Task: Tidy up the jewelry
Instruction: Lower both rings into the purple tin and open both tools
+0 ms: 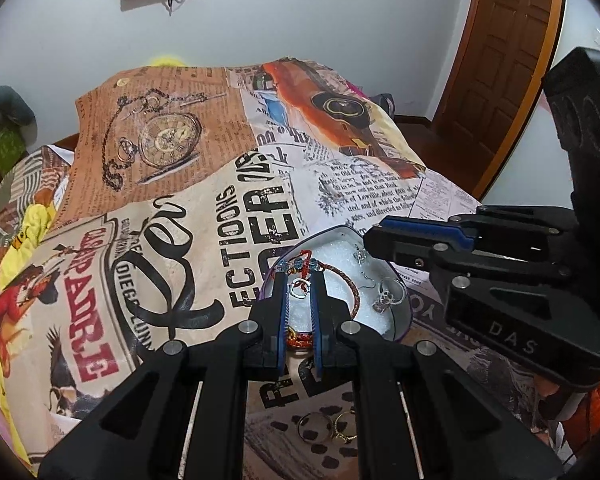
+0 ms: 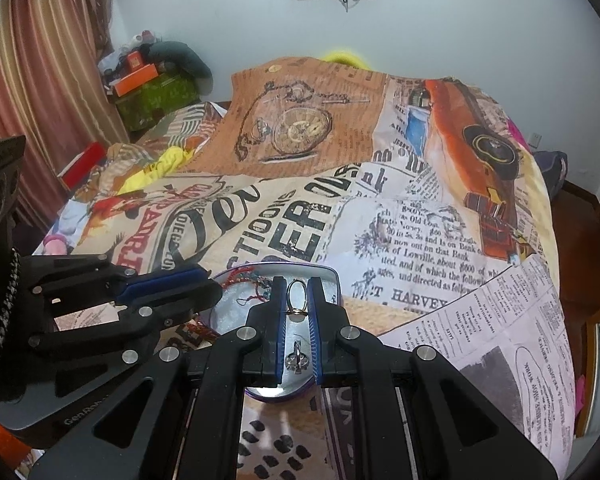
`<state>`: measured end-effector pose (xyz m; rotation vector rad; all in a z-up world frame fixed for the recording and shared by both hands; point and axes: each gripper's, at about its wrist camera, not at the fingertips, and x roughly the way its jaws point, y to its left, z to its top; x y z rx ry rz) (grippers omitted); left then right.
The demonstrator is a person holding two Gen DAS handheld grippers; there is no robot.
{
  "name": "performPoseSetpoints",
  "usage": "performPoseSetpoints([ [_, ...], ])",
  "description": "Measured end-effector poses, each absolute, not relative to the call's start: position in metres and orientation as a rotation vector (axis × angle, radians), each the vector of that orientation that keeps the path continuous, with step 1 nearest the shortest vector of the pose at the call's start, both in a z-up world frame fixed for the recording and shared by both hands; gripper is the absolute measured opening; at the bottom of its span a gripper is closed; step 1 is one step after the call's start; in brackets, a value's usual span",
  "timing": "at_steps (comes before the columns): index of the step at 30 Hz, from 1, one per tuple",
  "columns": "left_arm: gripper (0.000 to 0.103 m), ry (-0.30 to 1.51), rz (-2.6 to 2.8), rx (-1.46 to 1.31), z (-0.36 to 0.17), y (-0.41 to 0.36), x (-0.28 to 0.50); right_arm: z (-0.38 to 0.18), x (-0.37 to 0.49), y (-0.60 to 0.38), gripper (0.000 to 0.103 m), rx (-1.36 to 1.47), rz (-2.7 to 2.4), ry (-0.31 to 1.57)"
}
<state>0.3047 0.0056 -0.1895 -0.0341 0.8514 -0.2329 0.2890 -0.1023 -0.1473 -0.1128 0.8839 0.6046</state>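
The right gripper (image 2: 298, 292) clenched a gold ring (image 2: 297, 300) between its fingers above the tin (image 2: 332, 276), likely for dropping in; the left gripper (image 1: 300, 286) pinched a silver ring (image 1: 299, 289).

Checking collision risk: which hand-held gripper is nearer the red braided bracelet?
Left. Left hand-held gripper hangs right over the bracelet; right hand-held gripper is off to its side, above the tin's other half.

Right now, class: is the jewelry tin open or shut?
Open. The tin has no lid over it; its white lining, a braided bracelet and silver pieces show inside. Where the lid is, cannot tell.
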Motion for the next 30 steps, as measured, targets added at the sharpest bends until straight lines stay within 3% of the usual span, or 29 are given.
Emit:
performPoseSetpoints([
  [15, 0.009, 0.854, -0.229, -0.031, -0.192, 0.003, 0.307, -0.149, 0.292, -0.099, 0.009, -0.125, 0.621, 0.895],
  [17, 0.009, 0.862, -0.226, -0.048, -0.192, 0.006, 0.308, -0.148, 0.291, -0.098, 0.011, -0.135, 0.617, 0.894],
  [22, 0.009, 0.868, -0.215, -0.061, -0.190, 0.010, 0.307, -0.142, 0.288, -0.098, 0.027, -0.147, 0.603, 0.877],
  [30, 0.012, 0.842, -0.214, -0.047, -0.175, 0.010, 0.297, -0.125, 0.280, -0.103, 0.028, -0.147, 0.583, 0.844],
])
